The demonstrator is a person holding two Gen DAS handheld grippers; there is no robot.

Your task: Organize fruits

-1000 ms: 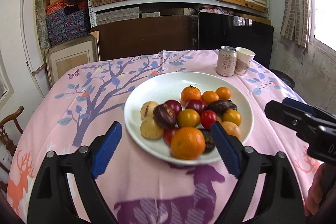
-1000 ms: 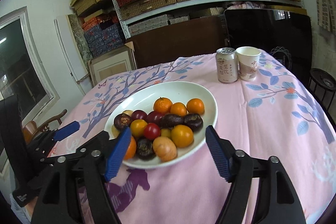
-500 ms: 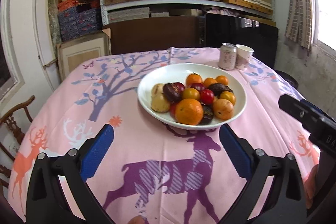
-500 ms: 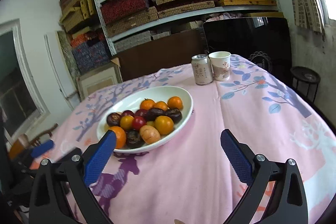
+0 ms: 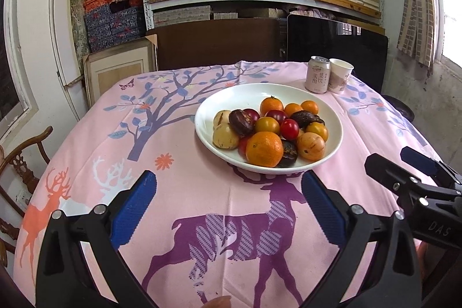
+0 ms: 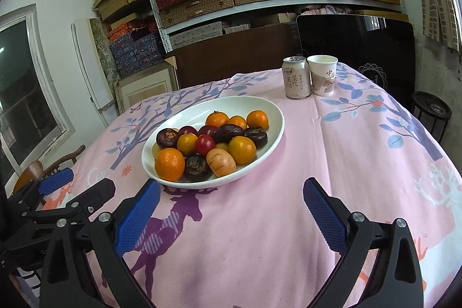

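Noting both grippers are hanging spread and empty short of the white plate [image 5: 335, 117]; left gripper [image 5: 229, 204] is facing the large orange [image 5: 264, 148] squarely; right gripper [image 6: 231, 210] is sitting right of it.

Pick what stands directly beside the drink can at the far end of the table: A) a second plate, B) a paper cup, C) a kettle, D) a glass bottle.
B: a white paper cup stands right next to the drink can, beyond the plate of fruit.

White bowl [image 5: 332, 117], orange, red, yellow, dark brown fruits [image 5: 264, 148]; pink tablecloth [image 5: 173, 192], purple deer; blue-padded tongs [image 5: 228, 208]
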